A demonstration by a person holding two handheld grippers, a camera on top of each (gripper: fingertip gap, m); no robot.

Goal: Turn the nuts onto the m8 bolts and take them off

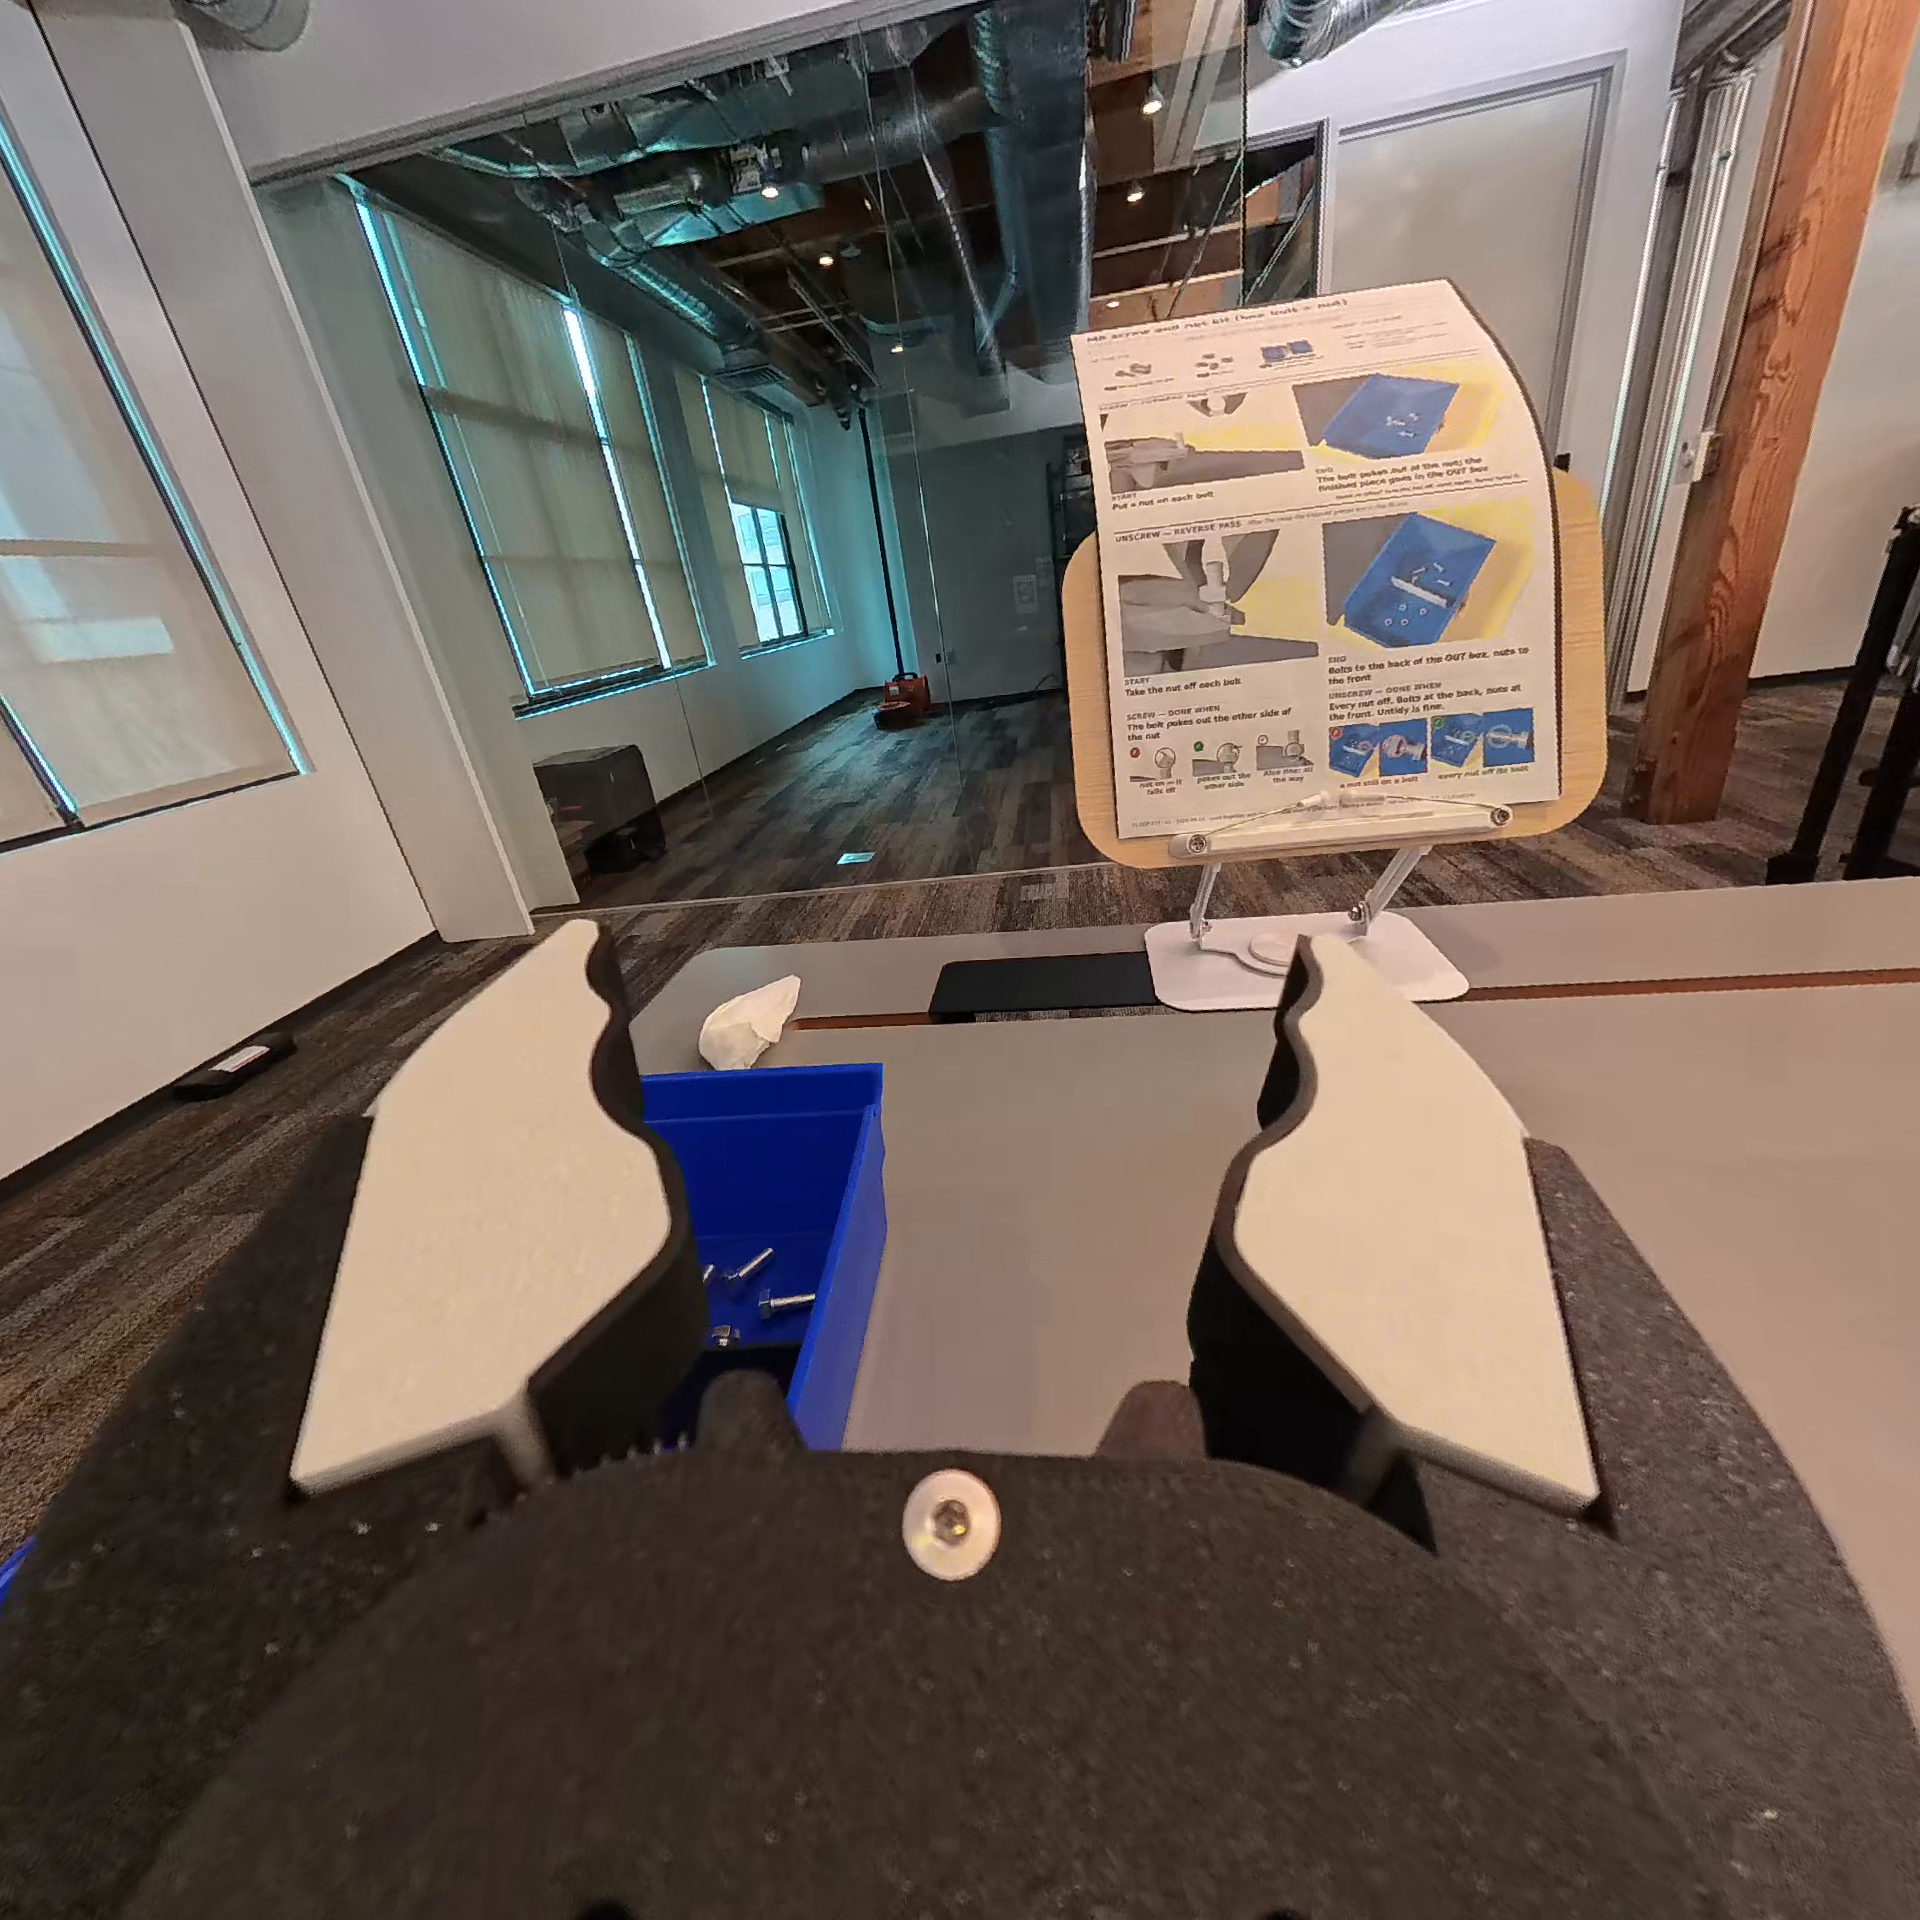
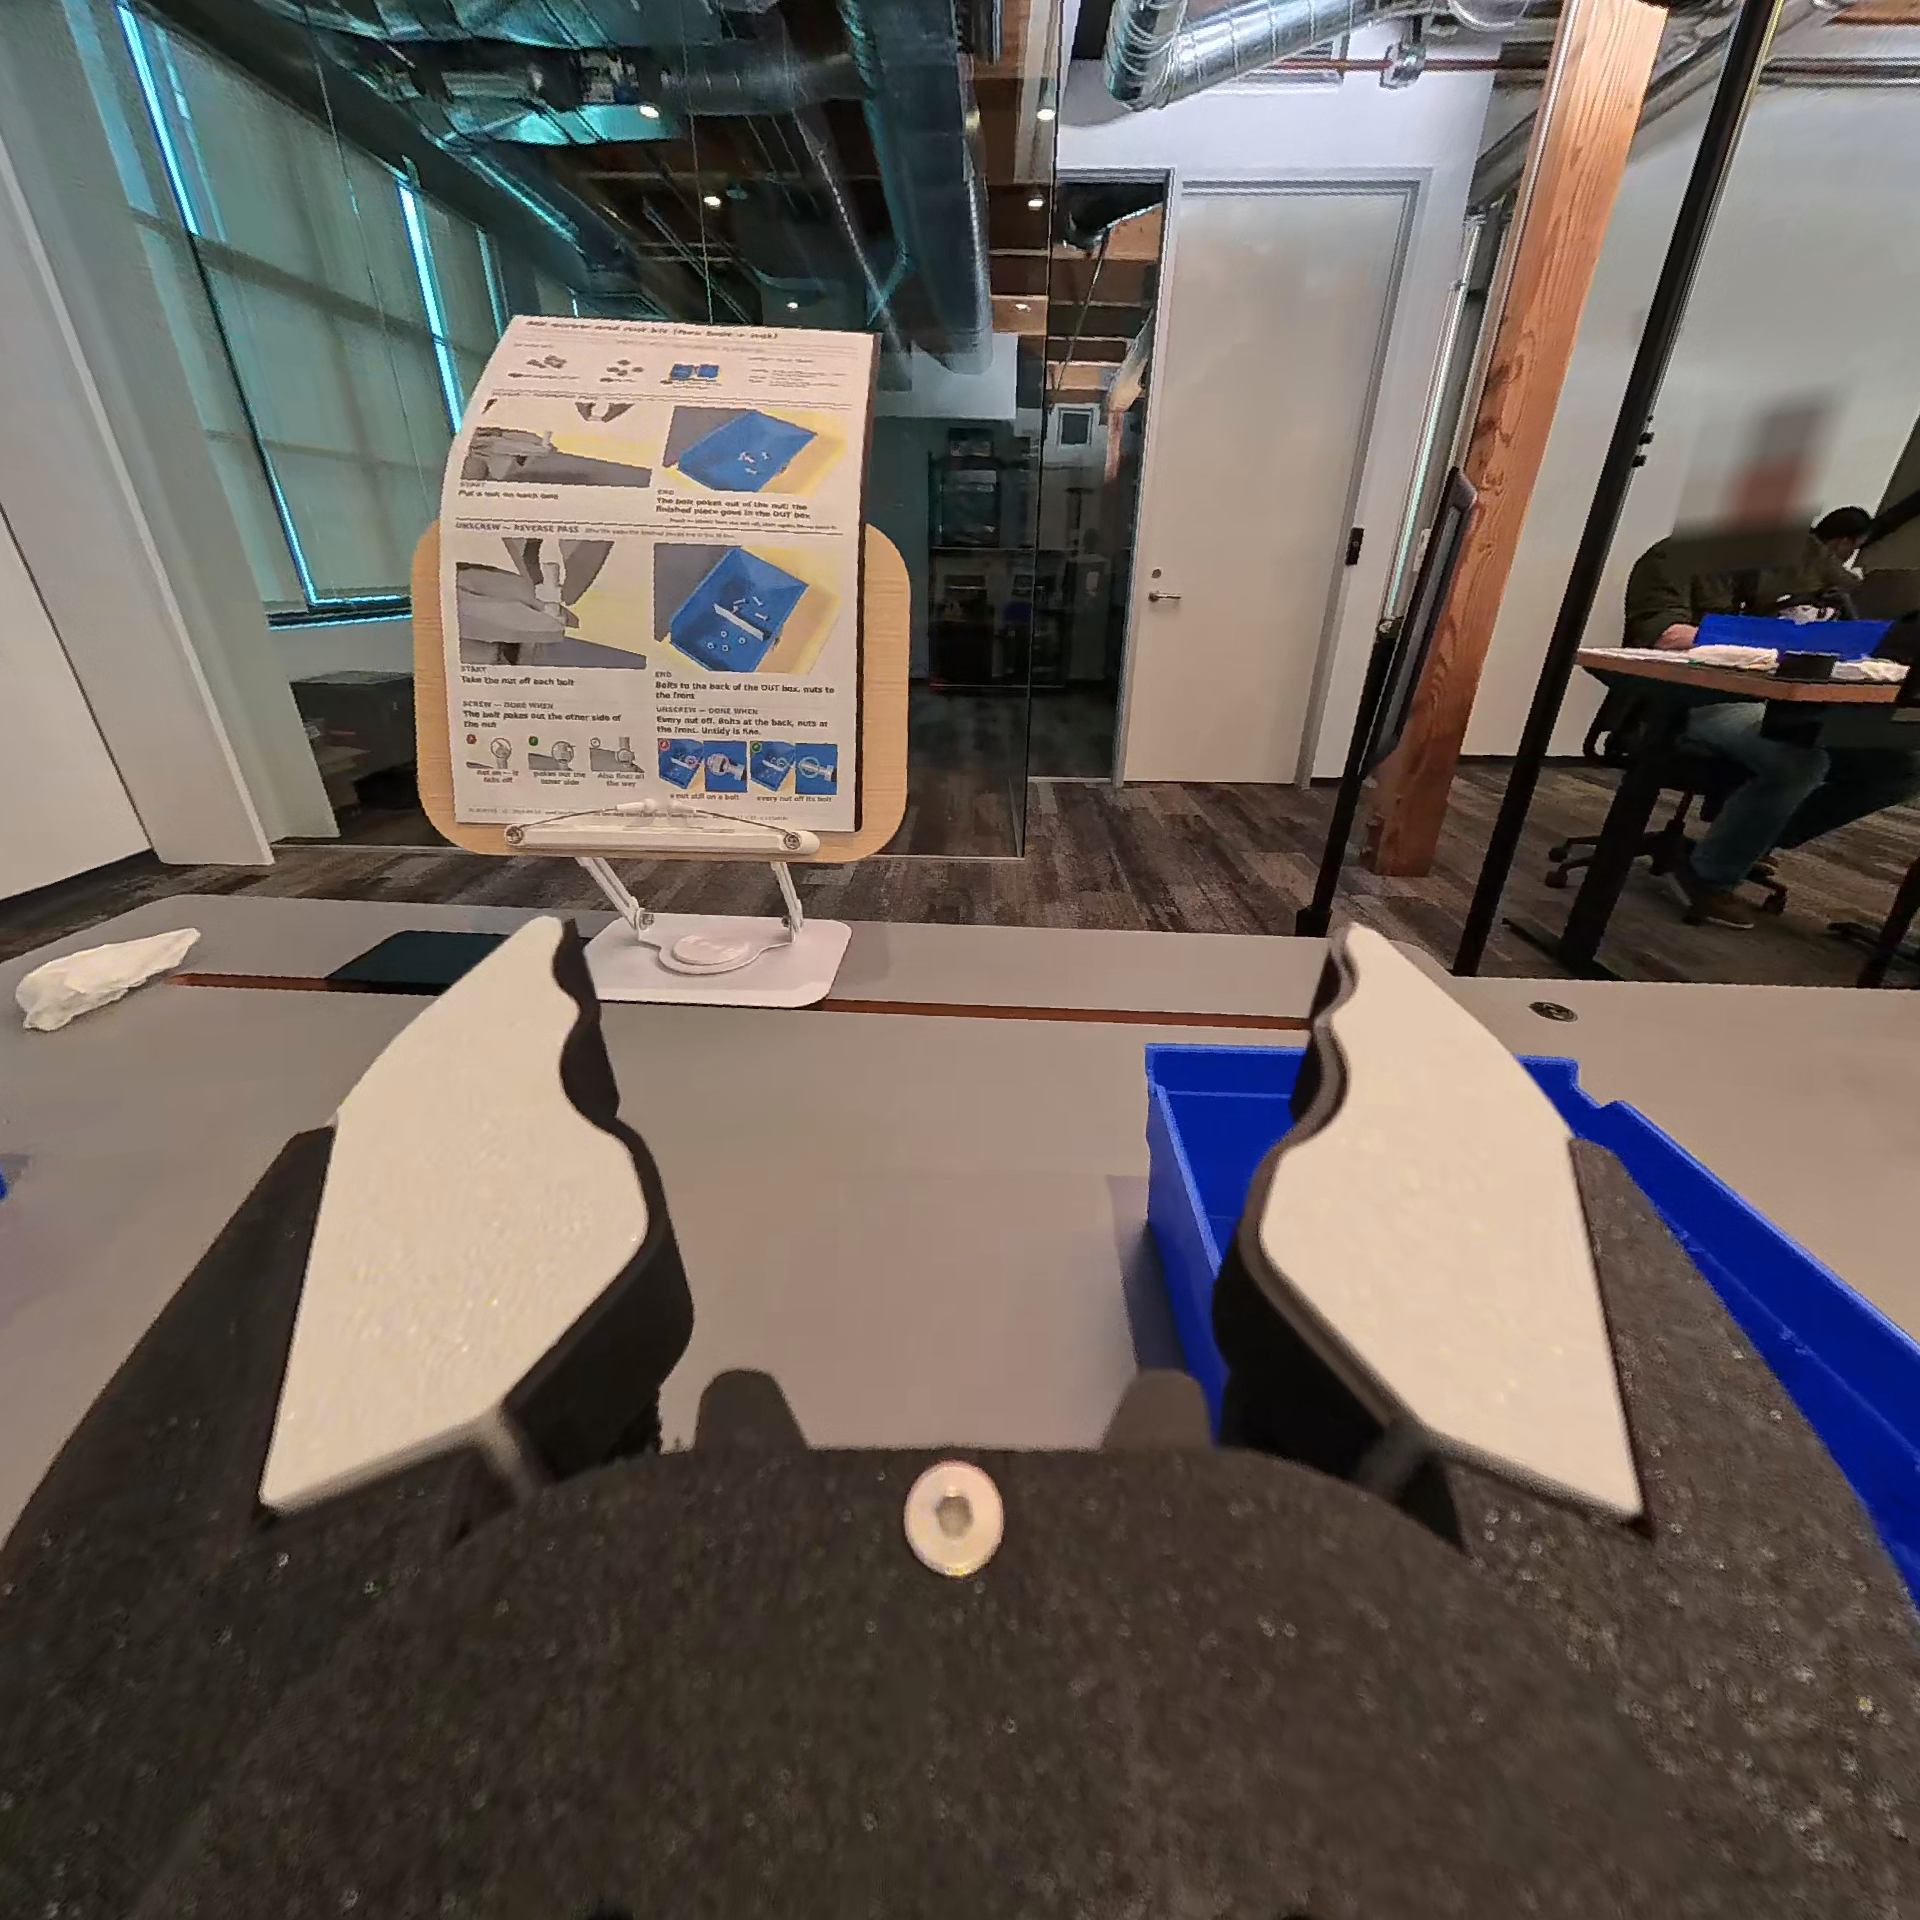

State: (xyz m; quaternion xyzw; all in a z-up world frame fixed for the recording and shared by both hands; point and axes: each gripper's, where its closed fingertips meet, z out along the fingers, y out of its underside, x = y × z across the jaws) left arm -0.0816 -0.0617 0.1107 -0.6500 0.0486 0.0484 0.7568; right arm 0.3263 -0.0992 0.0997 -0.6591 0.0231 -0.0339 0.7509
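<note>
While the bolts (image 1: 767, 1288) lie in the blue bin (image 1: 836, 1226) at lower left of the left view | left gripper (image 1: 951, 997) wide open, holding nothing | right gripper (image 2: 951, 987) wide open, empty, second blue bin (image 2: 1195, 1143) at its right | best next: dip left fingers down slowly, pinch one bolt by its middle.

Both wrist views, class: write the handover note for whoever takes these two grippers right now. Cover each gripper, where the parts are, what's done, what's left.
Left gripper: jaws wide open, nothing between them, over the grey table.
Right gripper: jaws wide open, nothing held.
Parts: bolts lie in the blue bin at the left; a second blue bin is at the right, contents hidden.
Done: nothing that shows.
Left: pick a bolt, find the nuts, thread on, then unscrew.
</note>
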